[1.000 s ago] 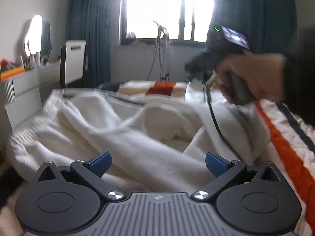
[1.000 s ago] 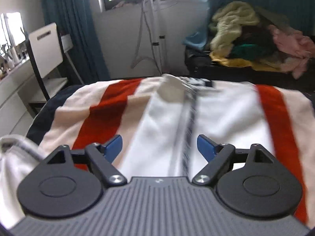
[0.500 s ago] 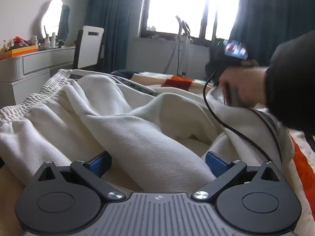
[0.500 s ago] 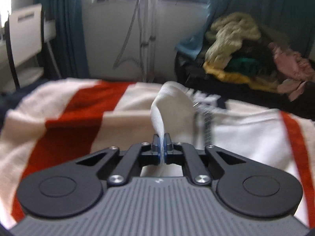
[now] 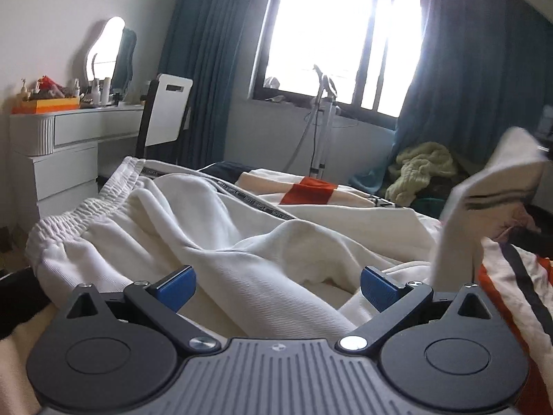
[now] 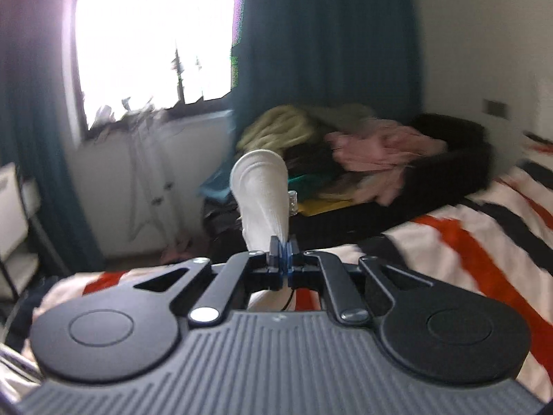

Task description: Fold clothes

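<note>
White trousers [image 5: 214, 235] with an elastic waistband and a black side stripe lie rumpled on the striped bedspread [image 5: 311, 190]. My left gripper [image 5: 276, 285] hovers just above them, open, with a fold of the fabric lying between its blue pads without being pinched. My right gripper [image 6: 284, 254] is shut on the cuff end of a trouser leg [image 6: 262, 193], which sticks up in front of it. In the left wrist view that raised leg [image 5: 497, 186] hangs in the air at the right, blurred; the right gripper itself is out of that frame.
A heap of mixed clothes [image 6: 345, 145] fills a dark basket beyond the bed. A white dresser [image 5: 58, 159] with a mirror and a white chair [image 5: 166, 114] stand at the left. A garment steamer stand [image 5: 323, 121] is under the window. Blue curtains hang on both sides.
The right gripper closed on the trouser cuff and lifted it up and to the right, out of the left view. The left gripper stayed open over the trousers and tilted slightly.
</note>
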A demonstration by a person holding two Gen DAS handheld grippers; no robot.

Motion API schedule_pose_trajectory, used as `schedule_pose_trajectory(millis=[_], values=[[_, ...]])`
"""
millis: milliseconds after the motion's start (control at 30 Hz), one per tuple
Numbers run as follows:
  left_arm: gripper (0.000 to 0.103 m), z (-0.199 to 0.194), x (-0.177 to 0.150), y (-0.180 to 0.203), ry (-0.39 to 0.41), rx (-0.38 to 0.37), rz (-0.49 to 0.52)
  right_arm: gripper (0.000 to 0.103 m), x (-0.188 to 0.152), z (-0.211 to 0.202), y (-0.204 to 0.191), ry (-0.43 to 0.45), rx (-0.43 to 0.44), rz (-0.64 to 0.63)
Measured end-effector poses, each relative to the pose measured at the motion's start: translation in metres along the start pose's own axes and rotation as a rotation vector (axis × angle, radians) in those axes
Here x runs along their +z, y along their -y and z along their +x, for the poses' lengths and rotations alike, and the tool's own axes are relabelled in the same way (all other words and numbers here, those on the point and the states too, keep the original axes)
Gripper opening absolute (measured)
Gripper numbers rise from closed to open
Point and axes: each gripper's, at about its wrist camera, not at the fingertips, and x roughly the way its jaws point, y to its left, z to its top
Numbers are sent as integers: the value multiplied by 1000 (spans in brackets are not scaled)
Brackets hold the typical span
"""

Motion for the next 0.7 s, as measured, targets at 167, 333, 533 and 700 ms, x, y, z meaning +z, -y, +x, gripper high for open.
schedule_pose_trajectory(millis=[167,333,533,700], values=[[102,-20,1,16,20,-15,70,5,-37,-67,118,-1,-81,211],[102,-43,0,21,60,-46,111,6,-118,-105,223,-137,-145,528],[102,-45,4,12,15,15,107,6,-189,-128,277,-250,-103,851],[102,-34,5,-5,-96,-15,39,8,-208,-139,287,-300,-36,949]])
